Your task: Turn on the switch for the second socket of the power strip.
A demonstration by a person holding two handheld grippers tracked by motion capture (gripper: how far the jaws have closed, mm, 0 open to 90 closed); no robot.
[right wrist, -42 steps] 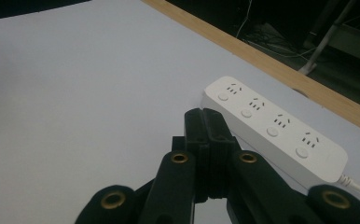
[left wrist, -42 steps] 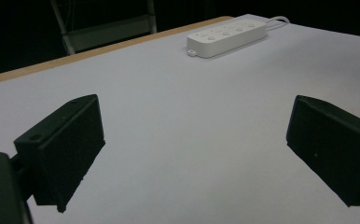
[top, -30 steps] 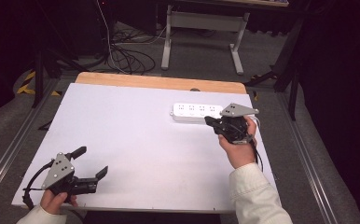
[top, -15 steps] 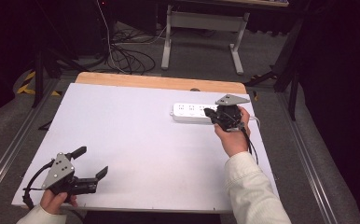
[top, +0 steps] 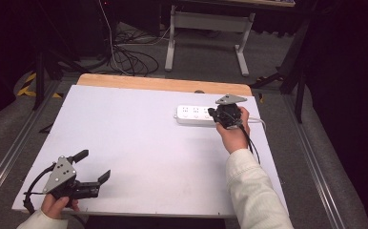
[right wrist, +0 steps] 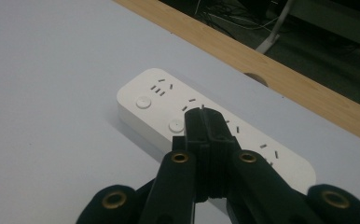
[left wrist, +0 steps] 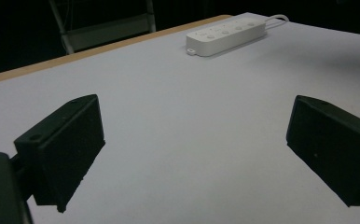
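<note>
High view: white power strip (top: 196, 115) lies near the table's (top: 139, 129) far right edge; right gripper (top: 214, 113) over its right end, left gripper (top: 92, 166) at near left corner, jaws spread, empty.
Left gripper view: jaws wide apart, nothing between; strip far ahead.
Right gripper view: jaws pressed together, gripping nothing, tips above the strip's sockets; contact unclear.

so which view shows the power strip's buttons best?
Right gripper view: the power strip is close, with round buttons and socket slots clear. Left gripper view shows it small and far; in the high view the right gripper covers its end.
</note>
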